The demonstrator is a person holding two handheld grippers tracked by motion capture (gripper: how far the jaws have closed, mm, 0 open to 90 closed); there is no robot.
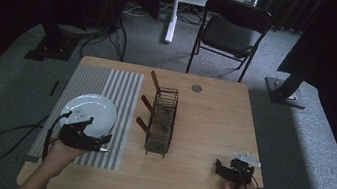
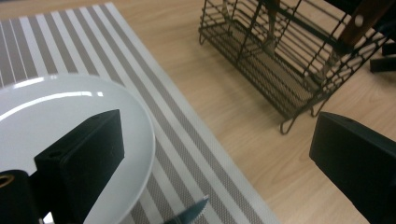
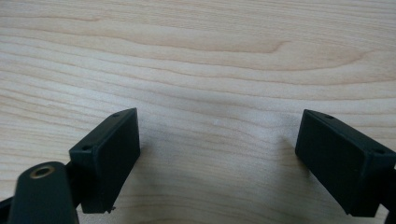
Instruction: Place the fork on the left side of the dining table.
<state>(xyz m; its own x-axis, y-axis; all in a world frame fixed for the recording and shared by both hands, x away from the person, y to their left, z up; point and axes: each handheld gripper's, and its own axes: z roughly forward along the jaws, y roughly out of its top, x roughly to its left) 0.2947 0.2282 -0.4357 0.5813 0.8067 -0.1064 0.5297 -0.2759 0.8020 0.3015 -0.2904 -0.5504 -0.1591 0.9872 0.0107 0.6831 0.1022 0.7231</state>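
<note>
A white plate (image 1: 90, 110) lies on the striped placemat (image 1: 121, 92) at the table's left. My left gripper (image 1: 99, 141) hovers at the plate's near edge, pointing right toward the rack. In the left gripper view that gripper (image 2: 217, 135) is open, one jaw over the plate (image 2: 56, 107), nothing between the jaws. A metal blade tip (image 2: 192, 212) shows on the mat just below them. A black wire cutlery rack (image 1: 161, 121) with brown-handled utensils (image 1: 147, 104) stands mid-table. My right gripper (image 1: 226, 168) rests low near the front right, open over bare wood (image 3: 219, 126).
The rack (image 2: 289, 60) stands close ahead of the left gripper, on bare wood beyond the placemat (image 2: 187, 140). A round grommet (image 1: 197, 87) sits at the table's far edge. A black folding chair (image 1: 234, 31) stands behind the table. Cables trail off the left side.
</note>
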